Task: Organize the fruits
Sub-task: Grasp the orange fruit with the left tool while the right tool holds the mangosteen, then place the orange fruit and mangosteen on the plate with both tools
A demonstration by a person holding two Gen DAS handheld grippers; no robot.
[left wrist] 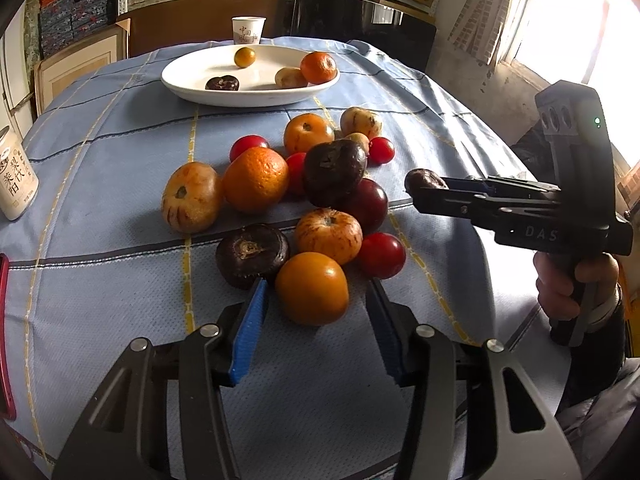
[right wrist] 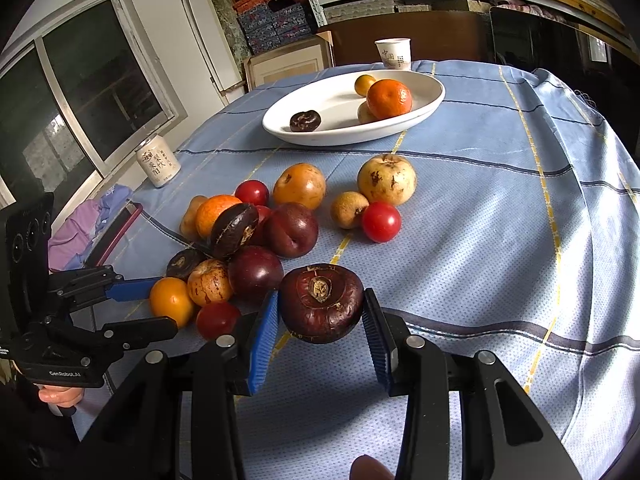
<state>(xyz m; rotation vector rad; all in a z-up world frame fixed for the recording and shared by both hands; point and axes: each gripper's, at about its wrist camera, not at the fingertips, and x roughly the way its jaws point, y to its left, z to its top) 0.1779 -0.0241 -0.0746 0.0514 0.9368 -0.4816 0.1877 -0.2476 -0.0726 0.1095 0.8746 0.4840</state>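
Right claw (right wrist: 320,330) is clamped on a dark chestnut (right wrist: 321,302), held above the worktop (right wrist: 480,240) beside the fruit pile (left wrist: 304,192). Left claw (left wrist: 316,300) hangs open around an orange fruit (left wrist: 311,288), not gripping it. Four fruits lie in the white dish (left wrist: 192,76) beyond.

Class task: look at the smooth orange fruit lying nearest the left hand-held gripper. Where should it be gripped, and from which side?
Grip the smooth orange fruit across its widest middle, coming from the near side, where the open left hand-held gripper already faces it. It is round, and a water chestnut and a striped fruit crowd its far side.
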